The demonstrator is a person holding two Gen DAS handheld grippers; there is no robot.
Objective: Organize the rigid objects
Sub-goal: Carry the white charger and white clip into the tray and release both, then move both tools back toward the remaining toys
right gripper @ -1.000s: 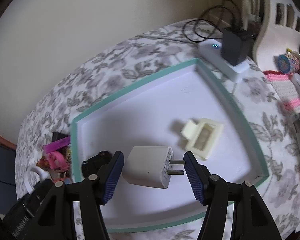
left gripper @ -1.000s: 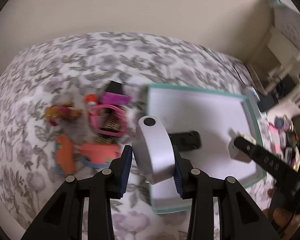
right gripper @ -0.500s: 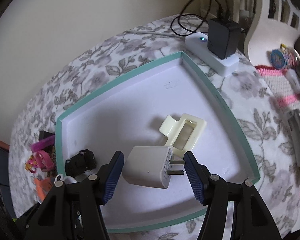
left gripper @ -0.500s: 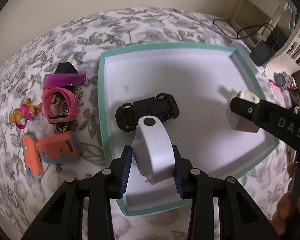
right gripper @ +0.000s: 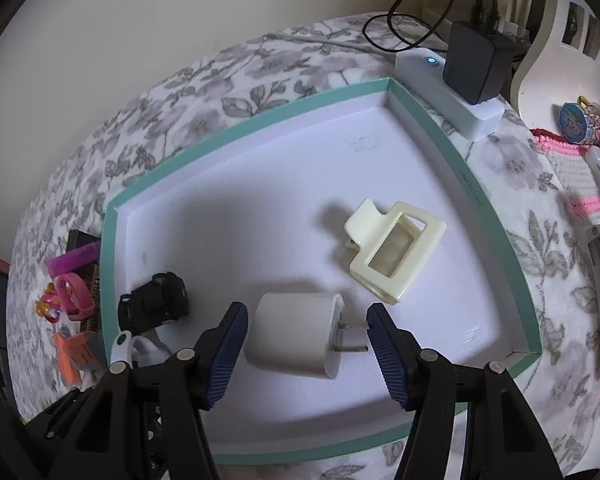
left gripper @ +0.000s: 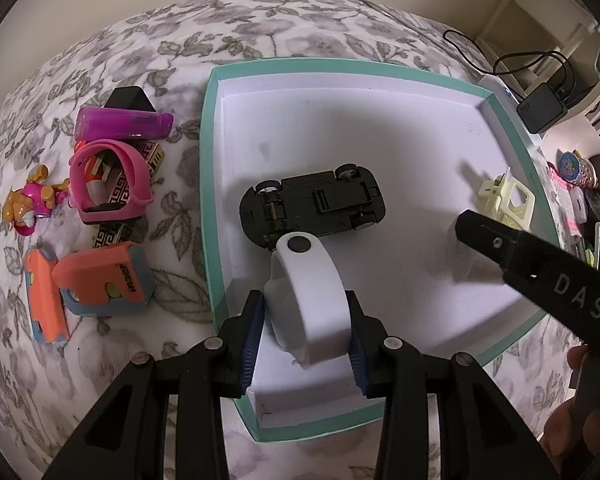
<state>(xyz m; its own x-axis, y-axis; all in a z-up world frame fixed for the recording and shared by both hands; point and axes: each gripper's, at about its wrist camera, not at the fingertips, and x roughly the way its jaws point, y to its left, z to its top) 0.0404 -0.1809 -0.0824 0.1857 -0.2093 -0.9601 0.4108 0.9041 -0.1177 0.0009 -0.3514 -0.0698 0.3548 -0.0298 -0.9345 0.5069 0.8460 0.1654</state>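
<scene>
Floral grey-and-white cloth (left gripper: 260, 20) covers the whole surface under my left wrist camera, with a plain cream wall behind it. My left gripper (left gripper: 305, 330) is clamped on a white wristband (left gripper: 308, 300), both blue pads pressing its sides, and holds it over the near corner of the teal-rimmed white tray (left gripper: 206, 168). A black toy car (left gripper: 314, 206) lies upside down inside the tray, just beyond the band. Left of the tray, on the cloth, sit a pink wristband (left gripper: 108, 178), a purple lighter (left gripper: 122, 124), an orange tape measure (left gripper: 102, 282) and a small pink figure (left gripper: 32, 204). My right gripper's black finger crosses the tray's right side.

From my right wrist camera, my right gripper (right gripper: 304, 344) grips a white charger plug (right gripper: 296, 332) lengthwise, one pad on its body, the other on its prongs, above the tray floor. A cream hair clip (right gripper: 394, 250) lies on the tray floor beyond it. Past the tray's far corner a white power strip (right gripper: 446, 96) carries a black adapter (right gripper: 474, 64) with a looping cable. A white chair back stands at the right edge.
</scene>
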